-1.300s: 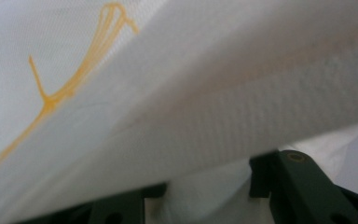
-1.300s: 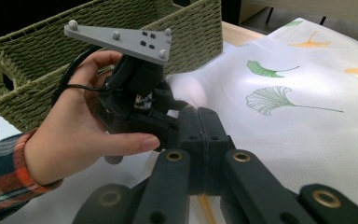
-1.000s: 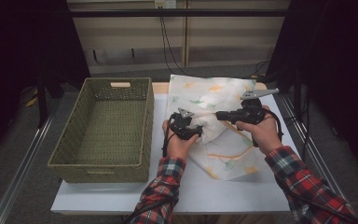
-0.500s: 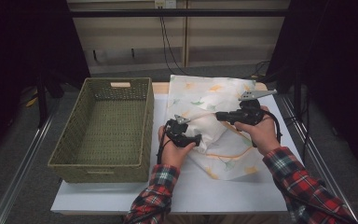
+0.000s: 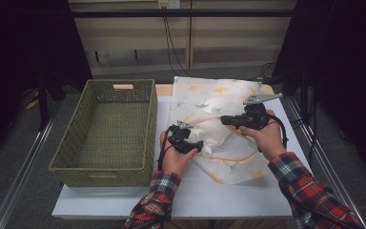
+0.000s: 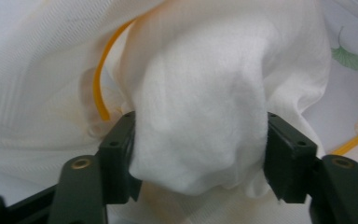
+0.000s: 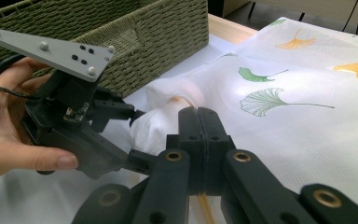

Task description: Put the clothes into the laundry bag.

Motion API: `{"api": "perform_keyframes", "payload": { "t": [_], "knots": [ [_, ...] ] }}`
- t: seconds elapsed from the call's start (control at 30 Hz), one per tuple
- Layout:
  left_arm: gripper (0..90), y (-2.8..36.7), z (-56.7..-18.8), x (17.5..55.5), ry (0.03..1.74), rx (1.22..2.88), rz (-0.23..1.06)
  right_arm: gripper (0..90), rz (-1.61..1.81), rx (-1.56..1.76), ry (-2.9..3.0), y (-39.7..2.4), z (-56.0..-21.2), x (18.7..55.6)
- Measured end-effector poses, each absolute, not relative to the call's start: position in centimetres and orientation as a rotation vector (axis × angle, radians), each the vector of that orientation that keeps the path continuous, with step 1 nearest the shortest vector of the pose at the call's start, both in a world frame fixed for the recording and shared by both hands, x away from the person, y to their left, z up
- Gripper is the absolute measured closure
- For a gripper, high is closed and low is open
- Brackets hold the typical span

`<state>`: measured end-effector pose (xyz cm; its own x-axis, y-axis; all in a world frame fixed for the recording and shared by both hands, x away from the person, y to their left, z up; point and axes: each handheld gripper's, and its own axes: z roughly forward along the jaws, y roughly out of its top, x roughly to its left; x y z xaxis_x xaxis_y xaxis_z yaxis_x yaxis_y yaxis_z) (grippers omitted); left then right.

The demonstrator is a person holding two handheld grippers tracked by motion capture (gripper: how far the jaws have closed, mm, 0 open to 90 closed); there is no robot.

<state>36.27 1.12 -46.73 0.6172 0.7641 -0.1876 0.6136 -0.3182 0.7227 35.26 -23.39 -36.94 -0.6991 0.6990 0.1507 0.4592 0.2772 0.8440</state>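
A white cloth (image 5: 219,98) printed with green and orange leaves lies on the table, with one part bunched up between my two grippers. My left gripper (image 5: 201,145) (image 6: 200,154) has a thick wad of that cloth (image 6: 200,121) between its jaws. They have just been closing, and both pads press on the wad. From the right, my right gripper (image 5: 223,119) (image 7: 198,112) reaches to the raised fold with its jaws pressed together, and a thin layer of cloth (image 7: 307,121) seems pinched at their tip. The left gripper (image 7: 137,135) also appears in the right gripper view, biting the wad.
A woven green basket (image 5: 150,124) (image 7: 158,37) stands empty on the left, close beside the cloth. The white table top (image 5: 219,200) shows bare at the near edge. Dark shelving and cables run behind the table.
The left hand has slipped a little toward the near edge, and its jaws have widened and then closed around the wad of cloth. The right hand has stayed still.
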Motion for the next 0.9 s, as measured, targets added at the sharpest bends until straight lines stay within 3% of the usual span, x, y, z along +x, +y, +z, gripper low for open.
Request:
{"api": "perform_keyframes", "payload": {
  "t": [0.13,0.27,0.37,0.9],
  "knots": [
    [57.5,0.4,-46.9,36.1,1.087,2.049,0.193,90.0,1.384,1.069,2.301,-23.4,-36.8,35.1],
    [64.6,-0.2,-47.3,36.3,1.069,2.064,0.193,90.0,1.383,1.071,2.306,-23.5,-36.7,35.0],
    [74.9,-0.6,-47.5,36.4,1.072,2.033,0.212,90.0,1.394,1.075,2.301,-23.7,-36.6,34.9],
    [80.1,-2.1,-47.4,38.8,1.055,1.933,0.253,90.0,1.45,1.063,2.32,-23.8,-36.9,35.2]
  ]
}}
